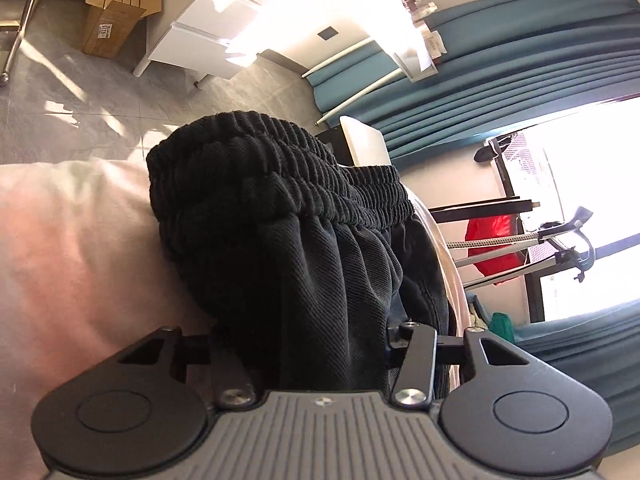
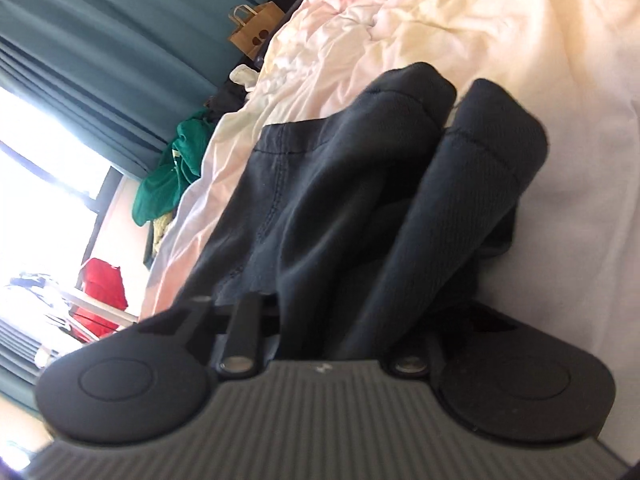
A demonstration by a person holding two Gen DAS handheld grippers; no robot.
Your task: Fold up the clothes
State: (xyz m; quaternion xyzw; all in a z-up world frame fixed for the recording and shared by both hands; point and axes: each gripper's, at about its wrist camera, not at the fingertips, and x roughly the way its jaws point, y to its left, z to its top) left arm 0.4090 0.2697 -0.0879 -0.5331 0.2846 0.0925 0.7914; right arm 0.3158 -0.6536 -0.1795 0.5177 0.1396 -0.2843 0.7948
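1. Lying bunched on the pale bedsheet [image 2: 520, 20]: dark shorts [image 1: 288, 248], ribbed elastic waistband [image 1: 280, 168] humped up at the far end in the left wrist view, two hemmed leg ends [image 2: 492, 132] rising side by side in the right wrist view.
2. Running straight back into the left gripper [image 1: 316, 344]: gathered fabric below the waistband, filling the gap between the jaws; fingertips hidden under the cloth, jaws standing partway closed and apparently clamping the fabric.
3. Running likewise into the right gripper [image 2: 348, 320]: the leg fabric, drawn into a narrow bundle between jaws brought close together and gripping it; fingertips buried in the cloth, view slightly blurred.
4. Spreading around the shorts in both views: the rumpled sheet, cream and pinkish, creased toward the far side in the right wrist view.
5. Sitting beyond the bed's edge in the right wrist view: a green garment [image 2: 168, 168] heaped beside the sheet, a brown paper bag [image 2: 256, 32] with handles farther back, something red [image 2: 104, 284] lower left.
6. Hanging behind all that: teal curtains [image 1: 520, 60], with a bright window washing out part of each view.
7. Standing on the grey tiled floor [image 1: 80, 92] in the left wrist view: a white cabinet [image 1: 200, 32] on short legs and an open cardboard box [image 1: 116, 4] near it, well apart from the bed.
8. Leaning near the window in the left wrist view: a folded metal stand [image 1: 532, 248] beside a red item [image 1: 496, 240].
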